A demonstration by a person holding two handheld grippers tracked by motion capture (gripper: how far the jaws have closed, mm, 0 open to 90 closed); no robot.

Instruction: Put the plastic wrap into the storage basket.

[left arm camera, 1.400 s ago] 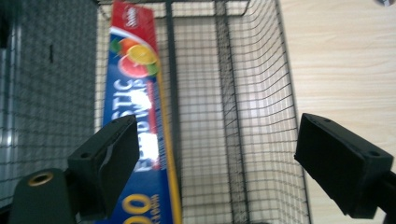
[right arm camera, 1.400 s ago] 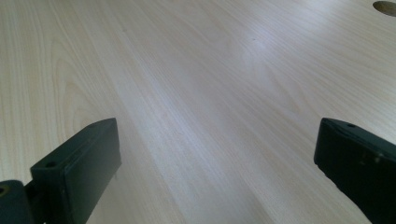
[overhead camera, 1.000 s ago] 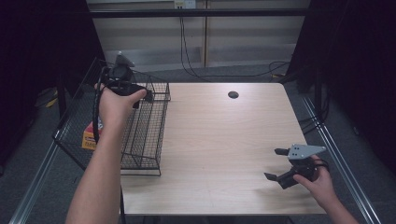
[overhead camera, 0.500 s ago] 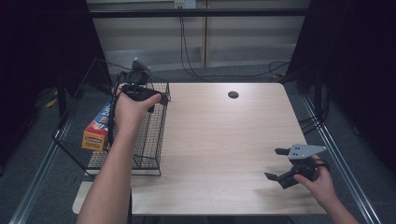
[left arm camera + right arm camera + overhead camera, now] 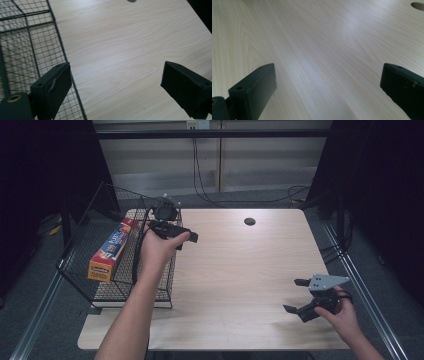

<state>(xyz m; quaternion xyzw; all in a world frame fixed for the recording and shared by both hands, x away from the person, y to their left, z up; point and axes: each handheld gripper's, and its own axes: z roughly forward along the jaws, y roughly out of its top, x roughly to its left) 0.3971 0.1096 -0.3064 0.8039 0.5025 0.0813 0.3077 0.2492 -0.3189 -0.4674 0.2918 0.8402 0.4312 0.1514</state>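
Note:
My left gripper (image 5: 187, 236) hovers over the right rim of a black wire basket (image 5: 80, 250), pointing toward the table. In the left gripper view its jaws stand wide apart with nothing between them (image 5: 120, 85); they have just been opening further. The basket's mesh wall (image 5: 27, 50) shows beside the left jaw. A long orange, blue and red box (image 5: 110, 251) lies inside the basket. My right gripper (image 5: 292, 295) rests low near the table's front right corner, open, with bare wood between its jaws (image 5: 329, 87).
The light wooden table (image 5: 240, 270) has a round cable hole (image 5: 249, 221) at the back. The basket overhangs the table's left side. Cables hang behind the table, and dark curtains stand on both sides.
My left hand has moved right and down, from over the basket's far left corner to its right rim, uncovering the box. The right hand has stayed still.

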